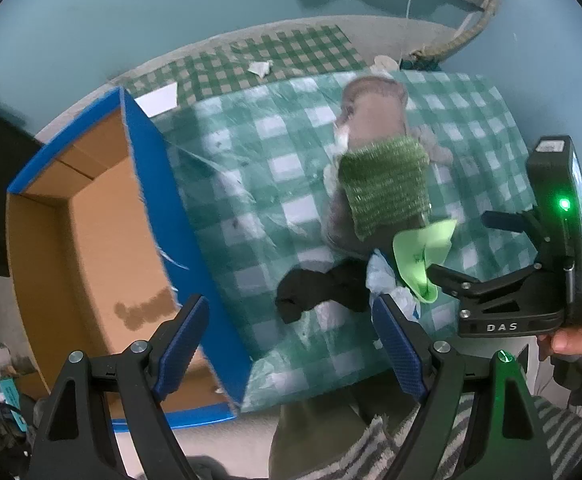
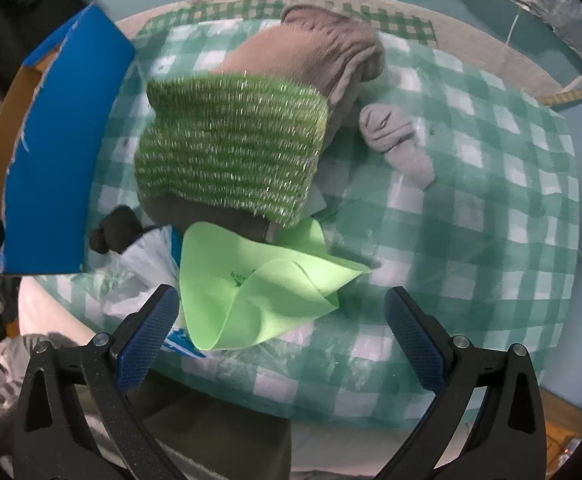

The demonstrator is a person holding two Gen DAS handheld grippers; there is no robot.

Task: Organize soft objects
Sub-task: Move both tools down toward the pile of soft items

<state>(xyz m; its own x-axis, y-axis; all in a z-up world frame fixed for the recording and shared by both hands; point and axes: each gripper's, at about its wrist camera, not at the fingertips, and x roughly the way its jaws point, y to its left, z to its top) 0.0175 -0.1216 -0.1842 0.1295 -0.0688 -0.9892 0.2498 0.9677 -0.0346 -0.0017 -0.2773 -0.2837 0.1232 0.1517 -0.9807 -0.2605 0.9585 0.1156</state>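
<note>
Cloth, plastic and cardboard under my grippers

My finger pads (image 2: 149,334) are knurled blue rubber on matt black plastic; the green scrubber (image 2: 231,144) is tinselly and rough, the lime cloth (image 2: 259,284) smooth, the checked cover (image 2: 471,208) glossy film, the box (image 1: 103,220) matt cardboard.

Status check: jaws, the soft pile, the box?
Left gripper and right gripper open, empty. Green cloth nearest right gripper, on pile. Box open, nothing blocking.

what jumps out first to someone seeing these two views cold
The glittery green scrubber cloth grabs the eye first, draped over a brown garment in the middle of the green-checked cover. Just in front lies a curled light green sheet, ahead of the open right gripper. To the left stands an empty blue-edged cardboard box, beside the open left gripper.
</note>
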